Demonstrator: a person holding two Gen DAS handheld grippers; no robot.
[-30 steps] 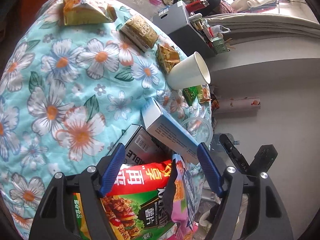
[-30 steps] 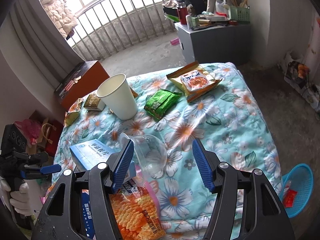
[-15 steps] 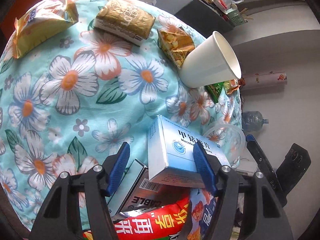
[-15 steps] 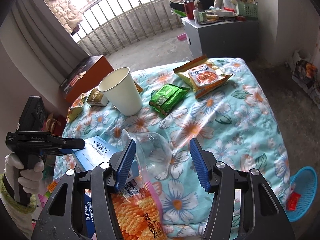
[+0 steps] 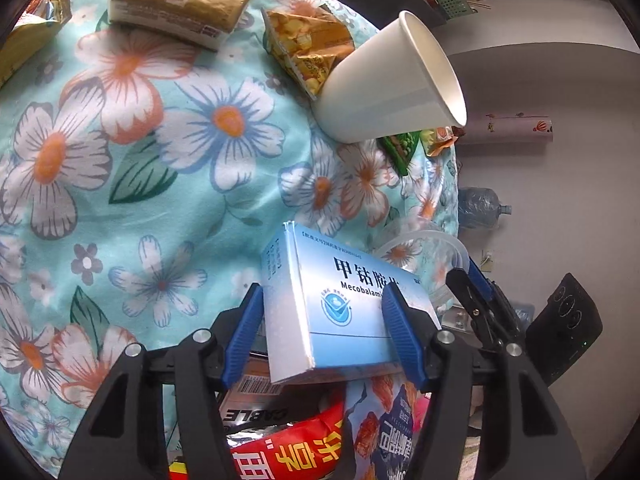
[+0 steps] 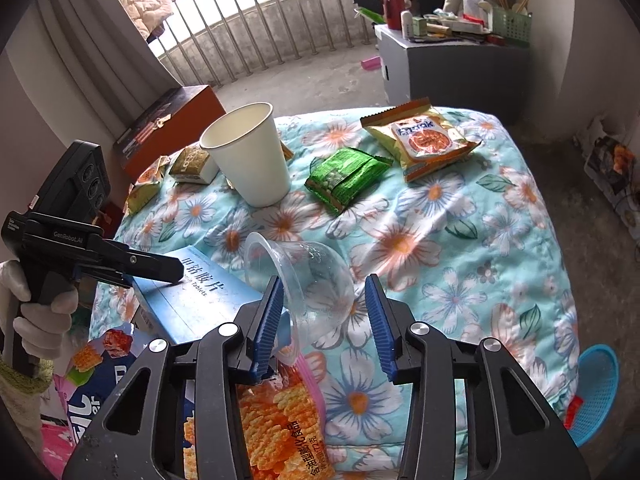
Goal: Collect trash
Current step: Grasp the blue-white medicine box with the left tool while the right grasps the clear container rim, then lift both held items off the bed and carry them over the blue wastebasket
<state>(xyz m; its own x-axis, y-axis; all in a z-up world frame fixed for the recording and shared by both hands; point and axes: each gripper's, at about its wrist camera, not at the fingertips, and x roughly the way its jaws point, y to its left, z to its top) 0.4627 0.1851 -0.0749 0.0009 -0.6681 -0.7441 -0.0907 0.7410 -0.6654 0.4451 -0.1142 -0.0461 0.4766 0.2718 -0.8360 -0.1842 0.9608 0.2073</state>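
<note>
My left gripper is shut on a light blue medicine box, its blue pads against both sides; the box also shows in the right wrist view with the left gripper on it. My right gripper is open around a clear plastic cup lying on its side, pads apart from it. The cup shows in the left wrist view. A white paper cup stands on the floral cloth, with green and orange snack packets beside it.
More snack wrappers and boxes lie piled at the near edge. A gold packet and a yellow wrapper lie beyond. A blue basket sits on the floor at right. A grey cabinet stands behind.
My left gripper moved forward over the pile and closed on the blue medicine box. My right gripper moved forward, bringing its pads around the clear cup.
</note>
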